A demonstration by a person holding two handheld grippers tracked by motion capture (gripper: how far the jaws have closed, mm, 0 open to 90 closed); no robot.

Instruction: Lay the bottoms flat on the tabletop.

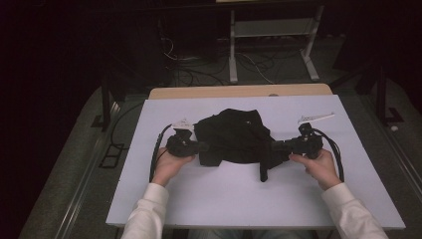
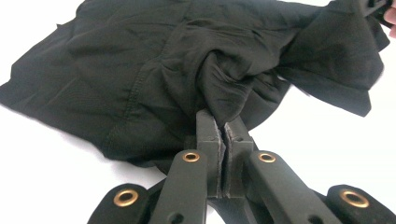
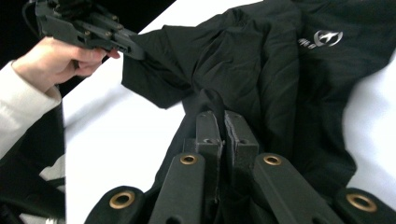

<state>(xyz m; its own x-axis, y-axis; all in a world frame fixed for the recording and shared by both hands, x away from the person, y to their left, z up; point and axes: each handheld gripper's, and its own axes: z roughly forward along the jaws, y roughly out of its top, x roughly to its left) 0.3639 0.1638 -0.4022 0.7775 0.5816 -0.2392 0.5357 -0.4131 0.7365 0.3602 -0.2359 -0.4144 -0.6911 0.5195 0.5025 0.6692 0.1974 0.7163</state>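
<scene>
A black garment [image 1: 234, 135] lies crumpled in the middle of the white table [image 1: 209, 199]. My left gripper [image 1: 203, 146] is shut on its left edge, and in the left gripper view the pads pinch a bunched fold of the garment [image 2: 149, 70] between the gripper [image 2: 223, 126] tips. My right gripper [image 1: 276, 147] is shut on the right edge. In the right gripper view the garment [image 3: 261, 70] bears a small white logo [image 3: 322, 38], and my right gripper [image 3: 223, 119] clamps dark cloth. The left gripper [image 3: 133, 50] shows there too, held in a hand.
A wooden strip [image 1: 239, 91] runs along the table's far edge. Beyond it stand a white shelf frame [image 1: 271, 45] and cables on the dark floor. White sleeves [image 1: 149, 214] come in from the bottom.
</scene>
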